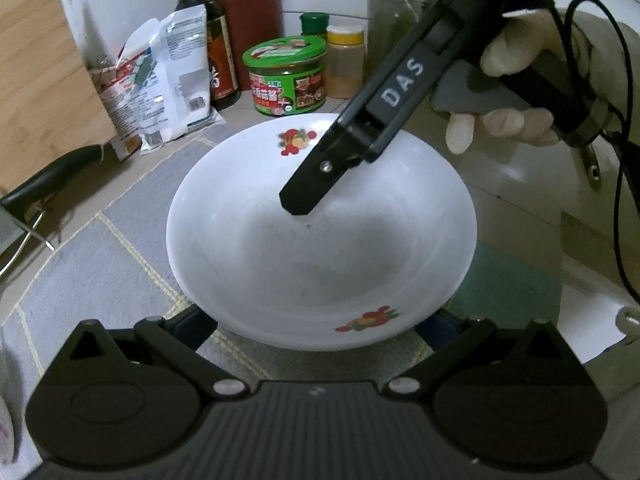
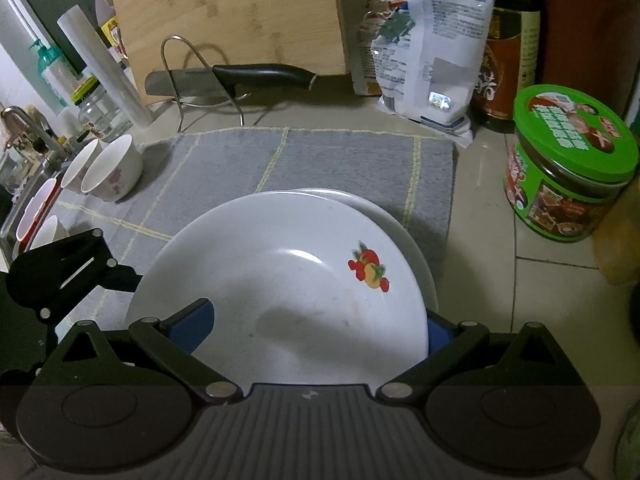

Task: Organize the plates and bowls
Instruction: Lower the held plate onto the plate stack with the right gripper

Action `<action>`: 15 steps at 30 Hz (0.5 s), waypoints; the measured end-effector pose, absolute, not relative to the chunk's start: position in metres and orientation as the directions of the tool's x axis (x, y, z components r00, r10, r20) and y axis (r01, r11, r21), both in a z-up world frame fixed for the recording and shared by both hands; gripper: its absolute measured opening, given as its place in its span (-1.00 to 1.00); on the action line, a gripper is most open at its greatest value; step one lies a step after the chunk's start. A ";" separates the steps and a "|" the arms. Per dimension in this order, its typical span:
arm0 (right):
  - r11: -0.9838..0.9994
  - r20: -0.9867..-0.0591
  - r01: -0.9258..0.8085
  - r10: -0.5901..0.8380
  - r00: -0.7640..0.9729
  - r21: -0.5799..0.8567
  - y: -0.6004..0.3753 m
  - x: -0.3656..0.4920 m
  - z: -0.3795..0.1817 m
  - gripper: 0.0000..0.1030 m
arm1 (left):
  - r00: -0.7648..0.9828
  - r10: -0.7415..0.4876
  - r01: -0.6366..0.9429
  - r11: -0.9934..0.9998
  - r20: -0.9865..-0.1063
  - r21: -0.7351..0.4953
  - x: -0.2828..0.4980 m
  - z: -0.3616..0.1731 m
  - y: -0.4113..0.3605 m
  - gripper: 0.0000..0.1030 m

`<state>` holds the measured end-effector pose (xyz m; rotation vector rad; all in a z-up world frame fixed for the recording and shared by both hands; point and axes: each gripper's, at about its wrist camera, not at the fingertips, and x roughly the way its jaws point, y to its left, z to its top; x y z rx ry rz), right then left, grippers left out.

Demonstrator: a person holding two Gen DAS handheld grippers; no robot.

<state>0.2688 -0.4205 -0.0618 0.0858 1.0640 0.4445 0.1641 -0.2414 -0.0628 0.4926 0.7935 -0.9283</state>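
A white plate (image 2: 280, 264) with red fruit decals lies on a second white plate (image 2: 384, 220), whose rim shows behind it, on the grey mat (image 2: 360, 160). My right gripper (image 2: 316, 326) stands open astride the top plate's near rim: the left blue pad (image 2: 196, 320) is above the plate, the right pad (image 2: 438, 334) behind its edge. In the left wrist view the same plate (image 1: 320, 248) fills the middle. My left gripper (image 1: 314, 328) is open, its tips hidden under the near rim. The right gripper (image 1: 300, 202), held by a gloved hand (image 1: 504, 120), reaches over the far rim.
Two white cups (image 2: 112, 168) lie tipped at the mat's left edge. A knife (image 2: 240, 76) rests on a wire stand before a wooden board (image 2: 228, 16). A bag (image 2: 428, 52), a dark bottle (image 2: 508, 60) and a green-lidded jar (image 2: 572, 168) crowd the back right.
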 end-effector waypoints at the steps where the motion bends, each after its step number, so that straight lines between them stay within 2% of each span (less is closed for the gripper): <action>1: 0.906 -0.824 -0.316 0.396 0.404 0.281 -0.419 0.270 -0.062 1.00 | 0.353 -0.512 0.846 0.532 -0.784 0.034 0.165 -0.063 -0.241 0.98; 15: 0.905 -0.846 -0.321 0.389 0.365 0.278 -0.410 0.284 -0.072 1.00 | 0.334 -0.492 0.828 0.561 -0.804 0.001 0.177 -0.063 -0.235 0.98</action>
